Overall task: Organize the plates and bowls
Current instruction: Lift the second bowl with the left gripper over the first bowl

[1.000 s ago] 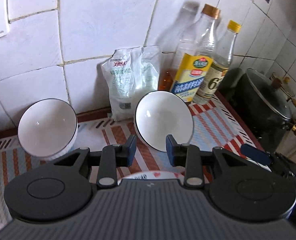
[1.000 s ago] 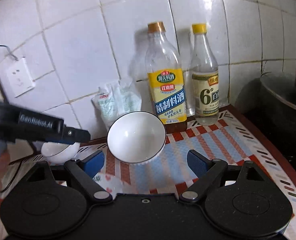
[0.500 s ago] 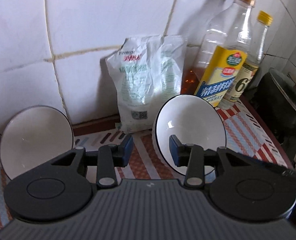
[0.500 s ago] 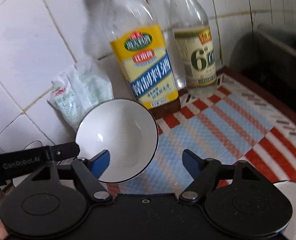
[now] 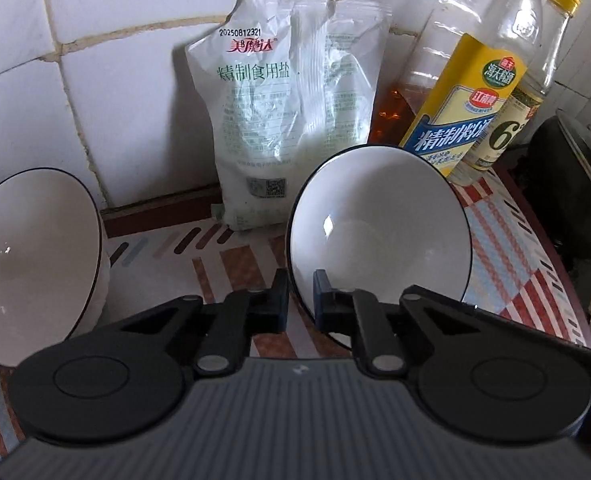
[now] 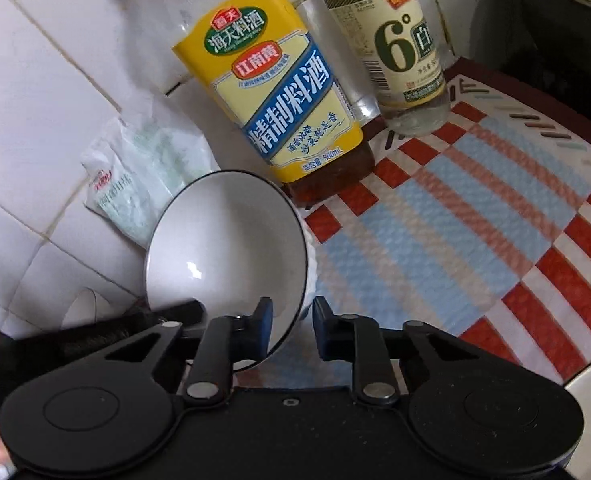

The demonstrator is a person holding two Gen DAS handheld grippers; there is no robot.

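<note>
While both grippers pinch the rim of the white bowl (image 5: 379, 224), tilted with its mouth facing the cameras at frame centre, the left gripper (image 5: 300, 300) and right gripper (image 6: 292, 322) have just closed narrow on it. Labels read "精制食用盐" on the salt bag (image 5: 291, 92) and "精制料酒" on the yellow bottle (image 6: 279, 88). Only the left view shows a second bowl (image 5: 31, 256), lower left.

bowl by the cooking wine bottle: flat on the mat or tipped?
Tipped. The bowl shows its empty white inside toward the camera, its rim pinched by the left gripper and the right gripper; whether its base touches the mat is hidden.
</note>
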